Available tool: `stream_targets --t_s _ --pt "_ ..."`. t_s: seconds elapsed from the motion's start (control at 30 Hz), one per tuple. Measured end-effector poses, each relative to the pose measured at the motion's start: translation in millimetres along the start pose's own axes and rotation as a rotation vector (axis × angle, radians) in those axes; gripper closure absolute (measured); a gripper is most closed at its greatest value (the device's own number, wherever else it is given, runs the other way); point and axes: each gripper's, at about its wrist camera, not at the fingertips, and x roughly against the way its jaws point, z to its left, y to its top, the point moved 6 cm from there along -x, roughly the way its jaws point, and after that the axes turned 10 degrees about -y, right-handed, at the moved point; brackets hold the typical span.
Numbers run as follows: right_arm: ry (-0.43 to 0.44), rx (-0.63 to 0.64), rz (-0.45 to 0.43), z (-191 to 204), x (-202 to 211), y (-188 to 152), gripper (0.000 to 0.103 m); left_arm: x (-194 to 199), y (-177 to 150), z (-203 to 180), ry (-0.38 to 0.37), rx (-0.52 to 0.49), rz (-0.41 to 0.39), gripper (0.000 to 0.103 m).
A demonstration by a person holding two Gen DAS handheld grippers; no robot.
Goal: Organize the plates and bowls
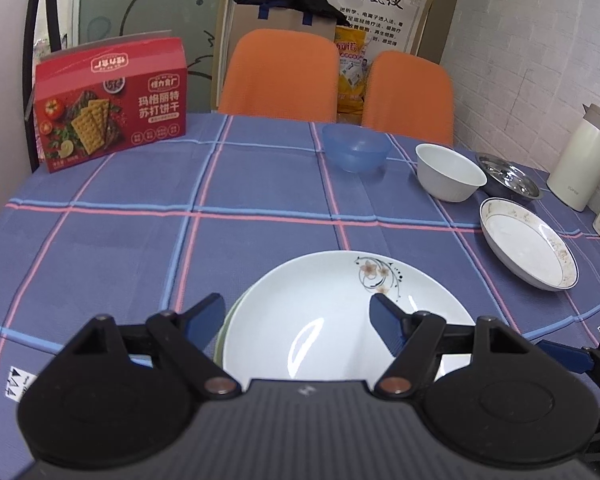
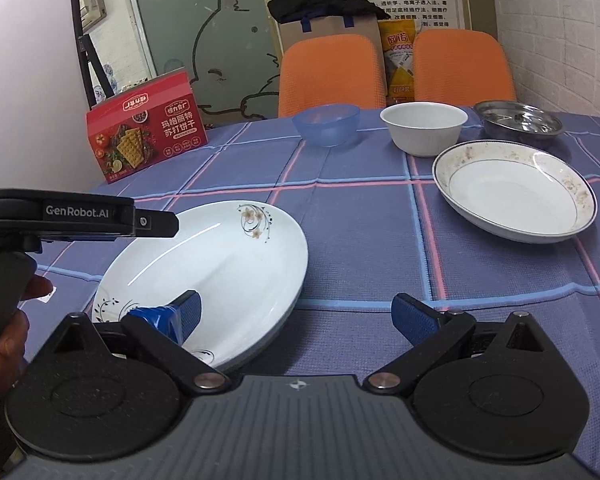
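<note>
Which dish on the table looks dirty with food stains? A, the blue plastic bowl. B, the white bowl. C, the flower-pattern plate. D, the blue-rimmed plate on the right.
D: the blue-rimmed plate has brownish smears around its inner rim, while the blue bowl, flower-pattern plate and white bowl look clean.

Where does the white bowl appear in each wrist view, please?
Left wrist: white bowl sits right of centre, in the upper half.
Right wrist: white bowl sits upper centre-right.
Shared landmark: the blue bowl stands just to its left in both.
</note>
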Motion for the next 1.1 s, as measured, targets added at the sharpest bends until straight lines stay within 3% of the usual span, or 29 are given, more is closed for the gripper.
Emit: stream_targets --t_s 0.43,0.6,1.1 --pt "-0.048 -0.124 -0.011 -58.4 6.3 -3.0 0.014 -11.2 9.4 -60.7 0.016 -0.146 0.006 0.03" --pt "-0.046 -0.189 -0.014 -86.4 6.5 -4.9 0.014 -23.8 11.9 -90.0 0.054 -0.236 0.014 0.03" --pt "-0.048 -0.364 -0.031 -162.1 7.0 -6.7 0.013 -84.8 7.4 -165.6 0.017 -0.361 0.131 0.029"
